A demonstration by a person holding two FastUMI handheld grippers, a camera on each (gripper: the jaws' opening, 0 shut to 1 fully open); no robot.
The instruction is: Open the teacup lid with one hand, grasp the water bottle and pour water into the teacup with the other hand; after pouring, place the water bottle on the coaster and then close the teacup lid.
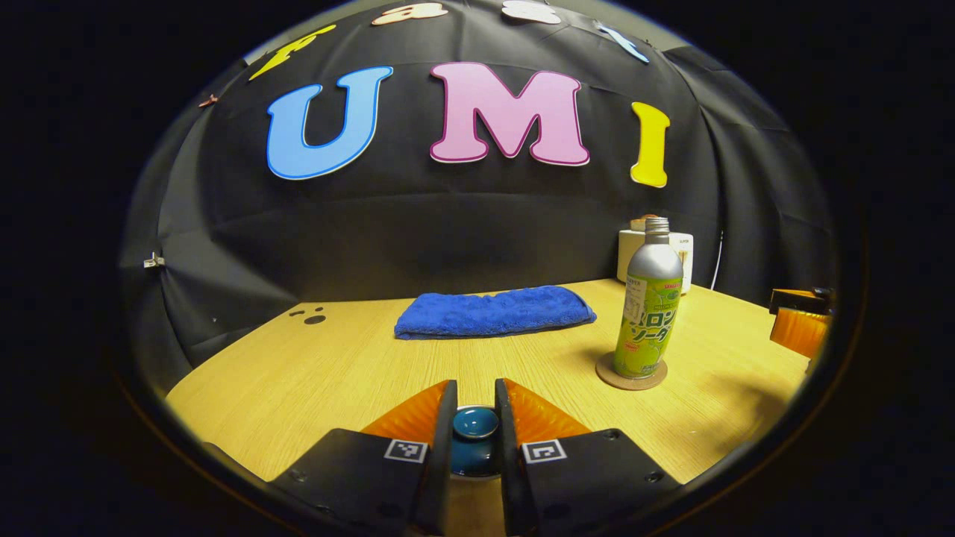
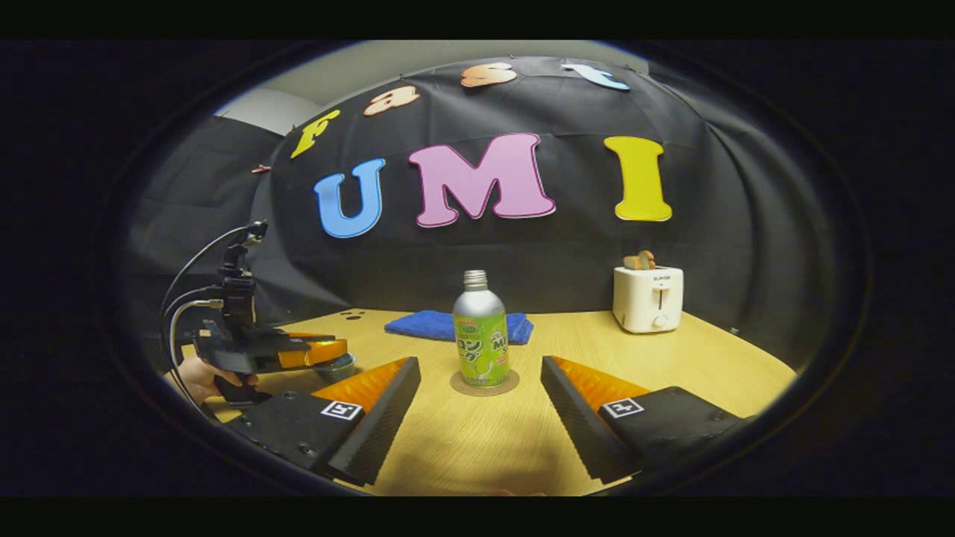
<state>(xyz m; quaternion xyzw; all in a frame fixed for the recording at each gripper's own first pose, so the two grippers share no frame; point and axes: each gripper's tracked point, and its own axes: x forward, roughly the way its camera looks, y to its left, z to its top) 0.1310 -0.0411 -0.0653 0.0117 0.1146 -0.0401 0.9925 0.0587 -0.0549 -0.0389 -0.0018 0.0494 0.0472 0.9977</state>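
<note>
You're looking at dim, warm overhead light glaring off the pale wooden table (image 1: pixel 336 373); fisheye distortion is bending the edges, and the silver-green metal bottle (image 2: pixel 481 335) is staying sharp.

One water bottle (image 2: pixel 481 334) stands at the centre of the right gripper view, on one round coaster (image 2: pixel 484 388). One folded blue towel (image 1: pixel 494 312) lies mid-frame in the left gripper view. One white toaster (image 2: pixel 647 298) sits right of centre. One blue teacup lid (image 1: pixel 475 424) shows at bottom centre. One wooden table (image 1: pixel 336 365) carries all.
</note>
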